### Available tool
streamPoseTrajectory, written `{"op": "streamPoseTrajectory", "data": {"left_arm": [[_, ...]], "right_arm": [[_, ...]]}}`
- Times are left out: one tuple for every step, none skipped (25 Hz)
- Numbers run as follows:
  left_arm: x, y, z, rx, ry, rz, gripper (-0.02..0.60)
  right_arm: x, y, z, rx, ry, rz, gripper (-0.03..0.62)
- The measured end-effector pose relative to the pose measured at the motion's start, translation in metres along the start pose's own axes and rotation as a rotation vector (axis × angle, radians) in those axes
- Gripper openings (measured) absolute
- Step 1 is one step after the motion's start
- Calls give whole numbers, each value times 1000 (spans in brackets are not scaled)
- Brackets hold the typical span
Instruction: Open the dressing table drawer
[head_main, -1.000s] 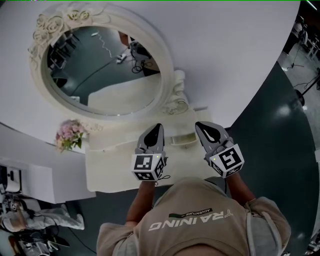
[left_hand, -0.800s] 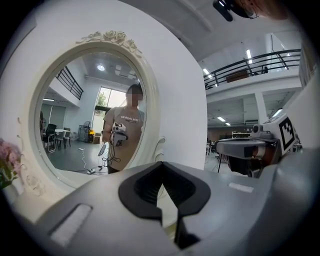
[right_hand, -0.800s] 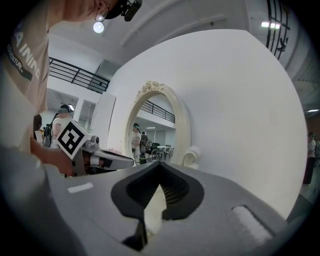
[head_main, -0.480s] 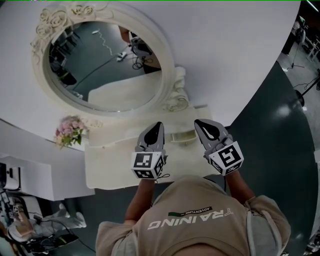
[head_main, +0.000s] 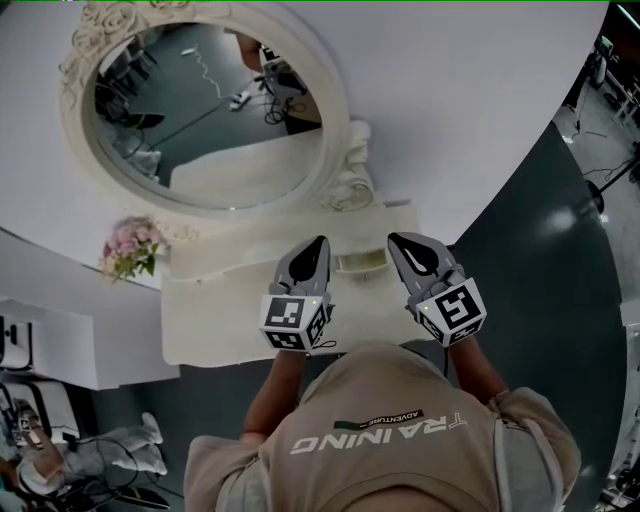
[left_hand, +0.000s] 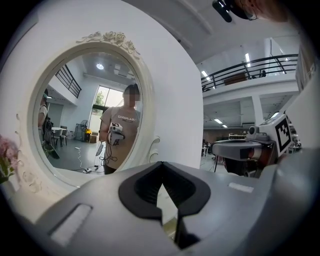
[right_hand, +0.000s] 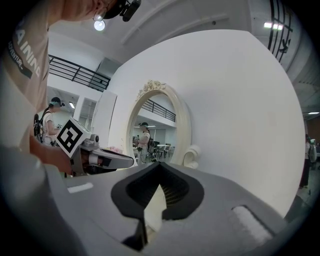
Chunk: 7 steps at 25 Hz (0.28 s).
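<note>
Left gripper (head_main: 317, 244) and right gripper (head_main: 398, 241), jaws closed and empty, hover above the dressing table (head_main: 205, 325); the near shirt (head_main: 400, 465) reads "TRAINING".

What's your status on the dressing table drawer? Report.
Left gripper shut, empty. Right gripper shut, empty. Both hover over the dressing table, gripping nothing. Drawer not in hand, its front not made out. Flowers off to the left, clear of both.
</note>
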<state>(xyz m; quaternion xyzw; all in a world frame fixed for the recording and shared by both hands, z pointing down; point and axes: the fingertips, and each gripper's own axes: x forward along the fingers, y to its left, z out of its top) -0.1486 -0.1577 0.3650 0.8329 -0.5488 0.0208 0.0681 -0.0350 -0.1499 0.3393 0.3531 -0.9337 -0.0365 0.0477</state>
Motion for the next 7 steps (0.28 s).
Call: {"op": "streamPoseTrajectory", "data": {"left_arm": [[0, -1, 0, -2, -1, 0, 18], [-1, -1, -1, -1, -1, -1, 18], [-1, 0, -1, 0, 0, -2, 18], [-2, 0, -1, 2, 1, -2, 18], [-3, 1, -2, 4, 3, -3, 18], [-4, 2, -2, 6, 5, -4, 18], [-5, 4, -3, 7, 6, -5, 18]], "right_arm": [[-1, 0, 0, -2, 0, 0, 2], [-1, 0, 0, -2, 0, -1, 2], [-1, 0, 0, 0, 0, -3, 2], [0, 0, -1, 3, 0, -4, 2], [0, 1, -2, 6, 0, -6, 2], [0, 2, -3, 10, 0, -7, 2], [1, 3, -4, 13, 1, -9, 2]]}}
